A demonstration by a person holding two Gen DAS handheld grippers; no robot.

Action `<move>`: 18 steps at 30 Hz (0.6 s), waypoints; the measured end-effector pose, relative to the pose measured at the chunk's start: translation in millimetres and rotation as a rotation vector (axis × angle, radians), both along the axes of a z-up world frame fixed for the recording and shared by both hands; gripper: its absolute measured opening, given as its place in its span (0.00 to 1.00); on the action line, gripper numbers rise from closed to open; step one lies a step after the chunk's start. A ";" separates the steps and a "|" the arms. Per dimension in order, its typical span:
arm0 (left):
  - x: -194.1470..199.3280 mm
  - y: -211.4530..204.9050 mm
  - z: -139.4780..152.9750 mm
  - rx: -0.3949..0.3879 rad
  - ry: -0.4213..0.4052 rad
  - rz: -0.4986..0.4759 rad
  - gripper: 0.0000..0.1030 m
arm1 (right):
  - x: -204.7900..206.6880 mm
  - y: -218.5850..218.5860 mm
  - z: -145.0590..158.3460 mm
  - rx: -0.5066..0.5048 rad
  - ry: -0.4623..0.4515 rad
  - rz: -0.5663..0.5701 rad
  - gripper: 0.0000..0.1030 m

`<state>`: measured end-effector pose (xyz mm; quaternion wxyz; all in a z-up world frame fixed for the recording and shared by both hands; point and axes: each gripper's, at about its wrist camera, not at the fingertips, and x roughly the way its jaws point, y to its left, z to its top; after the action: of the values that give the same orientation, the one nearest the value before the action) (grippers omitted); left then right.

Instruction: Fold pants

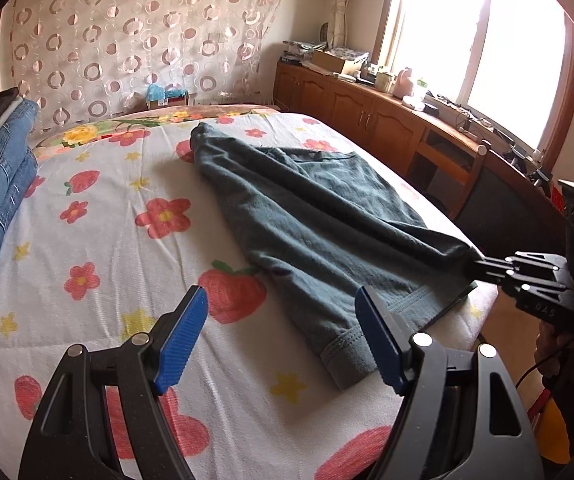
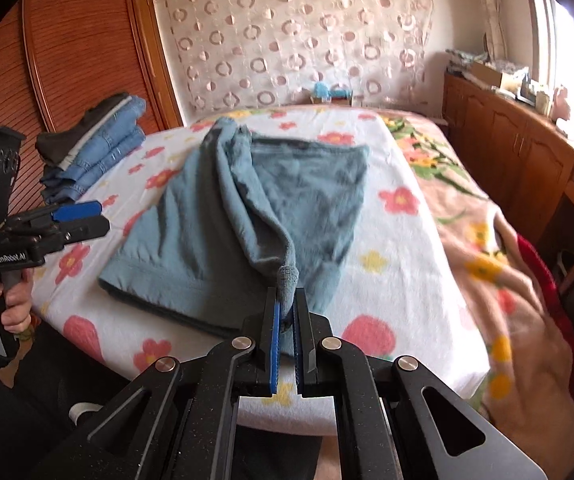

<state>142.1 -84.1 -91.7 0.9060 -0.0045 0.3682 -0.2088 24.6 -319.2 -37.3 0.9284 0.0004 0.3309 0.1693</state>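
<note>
One pair of soft, grey-blue knitted cotton pants is spread on the white bed cover printed with red flowers and strawberries, lying from the near edge of the bed toward the headboard end, closer to the window side in the left wrist view. Its ribbed cuffs are at the near edge; one cuff lies flat there, the other is raised off the cover.

The right gripper is closed tight on that raised cuff, its blue pads pinching the bunched fabric, and a ridge of cloth is drawn up from it along the leg. The left gripper is spread wide and holds nothing; it hangs over the near edge of the bed, with the flat cuff just beside its right finger.

The fabric is judged light, limp and stretchy, not fragile and not slippery: it would sag and drag along the cover wherever it is unsupported, and a single pinch gathers it into a rope. A hold at the thicker ribbed cuffs or the waistband hem is judged best, one gripper at each corner, so that an edge is carried straight.

Counted: one pair of pants being worked, two grippers, and one stack of folded garments, blue denim with dark pieces on top, at the far wardrobe-side corner of the bed; the number in the stack cannot be told.
</note>
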 end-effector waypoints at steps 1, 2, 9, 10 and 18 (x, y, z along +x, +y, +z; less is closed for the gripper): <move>0.1 0.4 -0.5 0.000 0.001 0.002 0.74 | 0.3 1.0 0.5 -0.002 0.004 -0.002 0.05; 0.1 1.2 -0.6 -0.002 0.002 0.003 0.75 | 0.4 0.3 1.6 -0.003 0.006 -0.004 0.05; 3.1 6.9 6.0 -0.001 -0.018 0.018 0.75 | 0.5 -5.5 17.3 0.005 -0.010 -0.024 0.19; 3.8 7.8 7.8 0.000 -0.023 0.021 0.75 | -0.9 -7.1 19.8 0.013 -0.020 -0.025 0.19; 14.5 17.9 25.1 0.012 -0.064 0.042 0.75 | 6.5 -12.3 46.6 0.006 -0.085 -0.009 0.30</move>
<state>156.6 -66.2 -66.7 0.9216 0.0000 0.3401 -0.1873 31.1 -331.5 9.4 0.9423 -0.0024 0.2908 0.1658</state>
